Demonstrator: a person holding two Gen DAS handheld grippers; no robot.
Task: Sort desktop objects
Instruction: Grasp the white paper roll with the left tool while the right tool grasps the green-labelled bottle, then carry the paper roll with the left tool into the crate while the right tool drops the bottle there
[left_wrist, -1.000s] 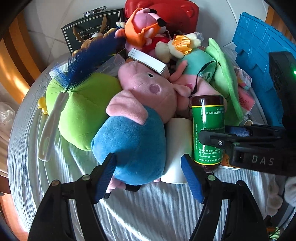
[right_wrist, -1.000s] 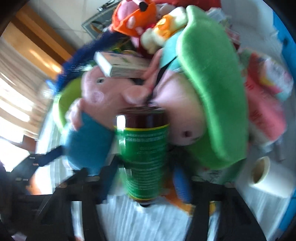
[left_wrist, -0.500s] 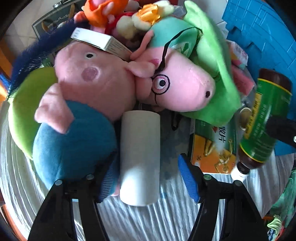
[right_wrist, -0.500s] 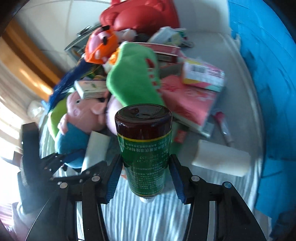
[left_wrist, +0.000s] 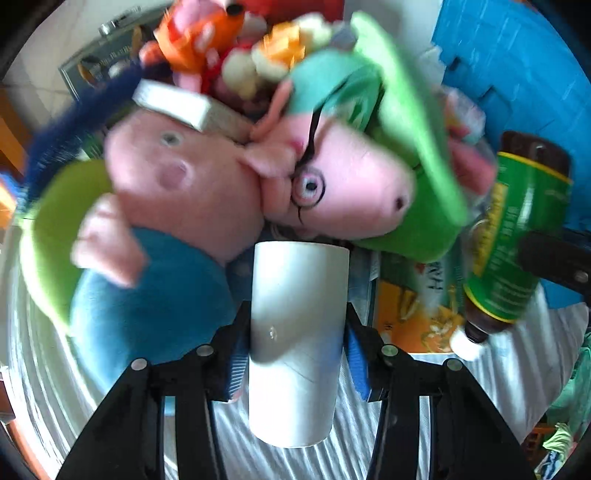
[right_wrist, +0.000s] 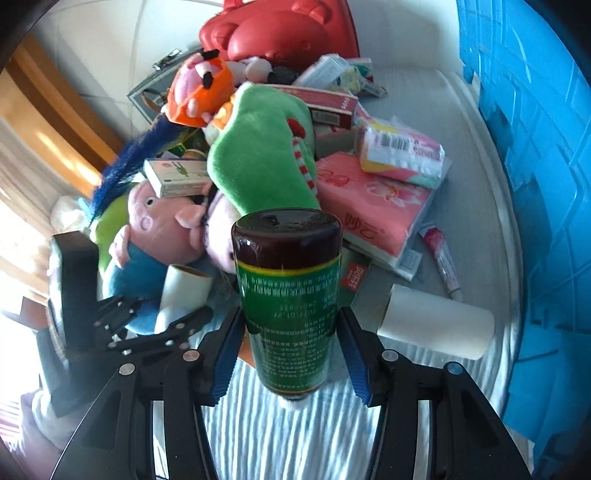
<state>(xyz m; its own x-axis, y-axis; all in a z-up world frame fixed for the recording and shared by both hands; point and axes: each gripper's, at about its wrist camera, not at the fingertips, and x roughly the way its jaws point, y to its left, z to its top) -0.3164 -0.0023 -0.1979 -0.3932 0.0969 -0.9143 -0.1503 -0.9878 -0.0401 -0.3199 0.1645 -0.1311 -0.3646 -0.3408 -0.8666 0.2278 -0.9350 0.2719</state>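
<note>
While 0.5 s ago its pads were still apart, the left gripper (left_wrist: 297, 352) is now clamping the white roll (left_wrist: 297, 343) beside the 2 pig plushes (left_wrist: 255, 188), so lifting looks next; the right gripper (right_wrist: 291, 354) is gripping the inverted green-labelled bottle (right_wrist: 290, 299); farther off, the blue crate (right_wrist: 535, 147) is showing no visible contents

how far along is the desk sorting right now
Early, by the look of it. No sorted group is visible yet. In hand: the right claw grips the green-labelled brown bottle, held cap-down off the cloth, and the left claw has its pads against the white roll. Left: the pile of plush pigs, the pink tissue pack, a second white roll, a small tube and boxes.
</note>
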